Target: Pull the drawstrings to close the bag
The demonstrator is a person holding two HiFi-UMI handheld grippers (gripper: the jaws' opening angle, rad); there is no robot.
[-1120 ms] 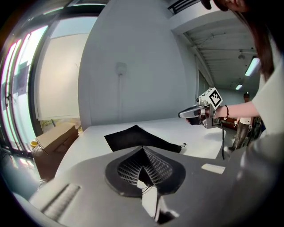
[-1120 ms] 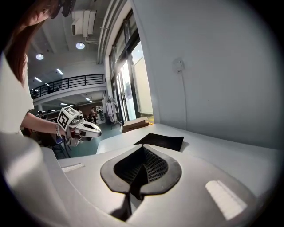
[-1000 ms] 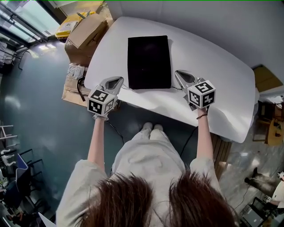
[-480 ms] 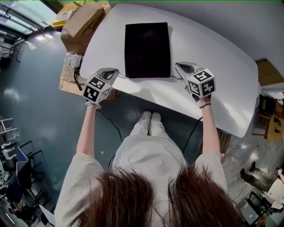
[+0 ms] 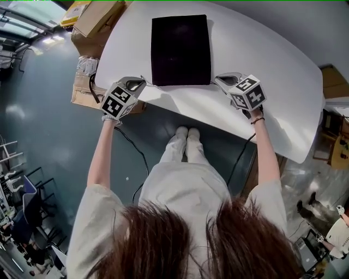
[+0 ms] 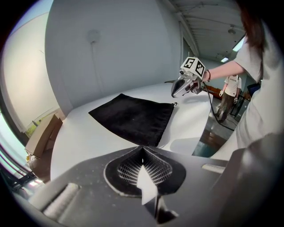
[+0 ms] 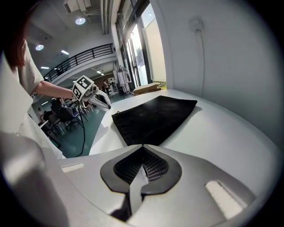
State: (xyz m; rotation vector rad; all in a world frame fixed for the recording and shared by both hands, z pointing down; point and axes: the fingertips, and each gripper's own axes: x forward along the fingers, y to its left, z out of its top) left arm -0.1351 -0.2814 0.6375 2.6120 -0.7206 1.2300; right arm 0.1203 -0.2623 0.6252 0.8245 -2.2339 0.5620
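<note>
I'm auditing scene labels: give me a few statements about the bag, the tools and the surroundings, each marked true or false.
1. The bag lies flat on the table. True.
2. Both tools have their jaws wide open. False: the left tool and the right tool are both shut.
3. The tools are at the bag's far edge. False: each is beside a near corner, one on either side.
4. Cardboard boxes sit beside the table. True.

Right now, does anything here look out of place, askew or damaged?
Nothing stands out. The black bag lies flat and smooth on the white table, with nothing spilled. The left gripper and right gripper sit shut at its near corners.
</note>
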